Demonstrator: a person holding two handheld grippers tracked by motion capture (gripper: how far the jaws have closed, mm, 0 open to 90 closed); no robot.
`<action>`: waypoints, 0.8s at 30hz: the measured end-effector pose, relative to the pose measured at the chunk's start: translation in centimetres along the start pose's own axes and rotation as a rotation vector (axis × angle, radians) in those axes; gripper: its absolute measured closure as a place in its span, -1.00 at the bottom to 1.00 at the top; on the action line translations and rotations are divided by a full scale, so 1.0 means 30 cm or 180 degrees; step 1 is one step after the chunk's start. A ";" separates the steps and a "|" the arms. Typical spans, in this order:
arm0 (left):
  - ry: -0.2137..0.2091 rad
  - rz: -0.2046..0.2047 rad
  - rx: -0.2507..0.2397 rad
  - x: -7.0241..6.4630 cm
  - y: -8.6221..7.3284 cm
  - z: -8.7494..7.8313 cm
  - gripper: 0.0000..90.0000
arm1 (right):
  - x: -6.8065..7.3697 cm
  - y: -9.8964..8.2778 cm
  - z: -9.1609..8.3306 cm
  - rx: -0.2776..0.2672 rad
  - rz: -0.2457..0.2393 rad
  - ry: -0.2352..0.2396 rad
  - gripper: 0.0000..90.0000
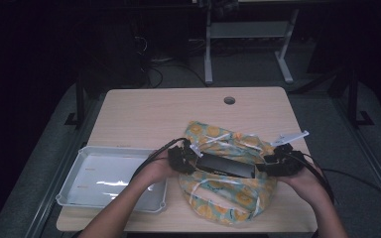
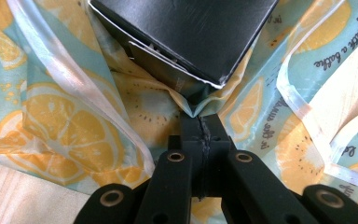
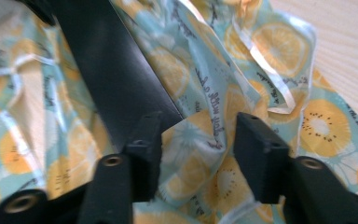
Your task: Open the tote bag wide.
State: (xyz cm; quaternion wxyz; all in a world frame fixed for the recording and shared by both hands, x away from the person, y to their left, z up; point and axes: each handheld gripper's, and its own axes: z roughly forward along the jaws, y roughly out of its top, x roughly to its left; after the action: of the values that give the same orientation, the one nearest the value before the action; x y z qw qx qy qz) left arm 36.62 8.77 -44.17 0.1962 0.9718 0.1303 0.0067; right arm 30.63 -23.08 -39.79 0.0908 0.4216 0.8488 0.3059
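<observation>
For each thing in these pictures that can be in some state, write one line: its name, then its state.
Left gripper: shut, pinching a fold of the cloth.
Right gripper: open, jaws apart over the cloth.
Citrus-print cloth: crumpled, partly wrapped round the box.
Black box: closed, lying on the cloth between the grippers.
White tray: empty, flat on the table.
Table: level, bearing everything.

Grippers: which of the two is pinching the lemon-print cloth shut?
The left gripper: its jaws are closed on the cloth. The right gripper stands open.

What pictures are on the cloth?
Orange and lemon slices on pale blue cloth, clearest in the left gripper view.
</observation>
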 end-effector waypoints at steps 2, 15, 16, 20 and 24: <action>-0.0007 -0.0008 -0.0004 0.000 0.000 0.000 1.00 | 0.001 0.000 0.014 0.0067 -0.0062 -0.0035 0.77; 0.0001 -0.0003 -0.0003 0.000 0.000 0.000 1.00 | -0.038 -0.076 0.061 0.0422 -0.0056 -0.0154 0.98; -0.0003 -0.0009 -0.0006 0.001 -0.001 0.000 1.00 | -0.039 -0.081 0.074 0.0469 -0.0065 -0.0141 0.98; 0.0001 -0.0022 -0.0021 0.002 -0.003 0.001 1.00 | -0.036 -0.092 0.114 0.0641 -0.0130 -0.0141 0.99; 0.0012 -0.0016 -0.0014 0.004 -0.003 0.000 1.00 | -0.035 -0.106 0.115 0.0699 -0.0179 -0.0155 0.99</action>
State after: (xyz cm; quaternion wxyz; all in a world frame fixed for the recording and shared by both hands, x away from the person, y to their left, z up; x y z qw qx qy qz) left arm 36.71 8.89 -44.21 0.1982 0.9711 0.1330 0.0084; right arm 30.60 -23.81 -44.54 0.0732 0.4123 0.8862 0.1981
